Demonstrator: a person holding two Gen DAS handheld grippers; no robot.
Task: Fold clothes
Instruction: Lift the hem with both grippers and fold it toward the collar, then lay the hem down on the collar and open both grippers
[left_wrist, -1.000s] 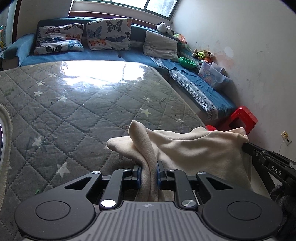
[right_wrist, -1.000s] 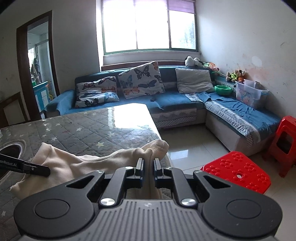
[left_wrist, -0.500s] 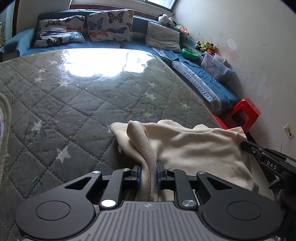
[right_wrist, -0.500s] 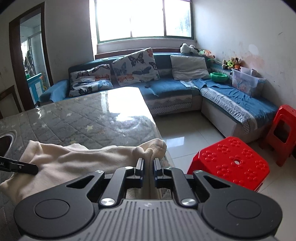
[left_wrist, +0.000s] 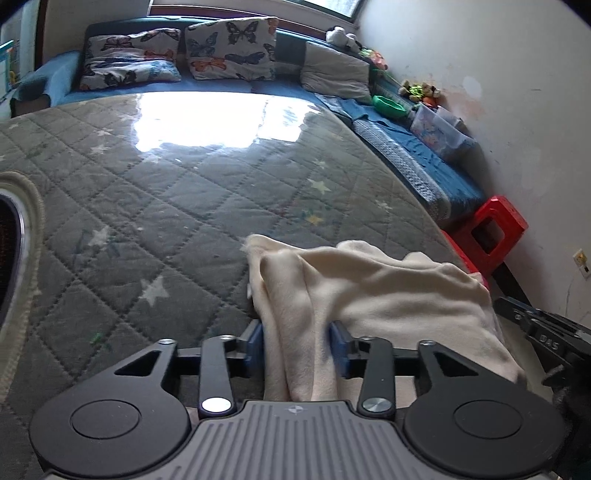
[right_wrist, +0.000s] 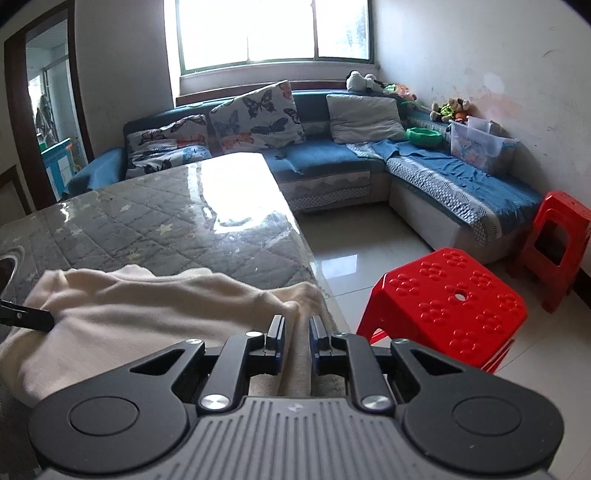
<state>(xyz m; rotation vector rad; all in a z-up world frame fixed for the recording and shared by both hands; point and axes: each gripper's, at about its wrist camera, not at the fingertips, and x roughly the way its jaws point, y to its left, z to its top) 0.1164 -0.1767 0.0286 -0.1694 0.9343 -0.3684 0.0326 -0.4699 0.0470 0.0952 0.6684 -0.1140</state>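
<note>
On the desk (left_wrist: 155, 192), near its right edge, lies the cream cloth (left_wrist: 369, 291), bunched into soft ridges on the grey quilted cover with pale stars. My left gripper (left_wrist: 298, 345) has a thick fold of the cloth running between its blue pads (left_wrist: 255, 341); its jaws have just been opening, they stand fairly wide now, and the fold lies loose between them with no pinch that I can see. My right gripper (right_wrist: 296, 338) stands at the cloth's other end, by the desk's corner; its jaws have just been opening too, though only by a crack, and they remain narrow. A strip of cloth (right_wrist: 122, 314) passes between its pads (right_wrist: 277, 332) (whether they press on it I cannot tell).

From the right wrist view the left gripper's black tip (right_wrist: 26, 317) touches the cloth at the far left. From the left wrist view the right gripper (left_wrist: 535, 328) shows just beside the cloth's right edge.

Beyond the desk runs a blue sofa (right_wrist: 325, 162) with butterfly cushions (right_wrist: 255, 114) under a bright window (right_wrist: 273, 29). Two red stools stand on the tiled floor, one (right_wrist: 450, 295) just beside the desk's corner, the other (right_wrist: 561, 236) by the wall.
</note>
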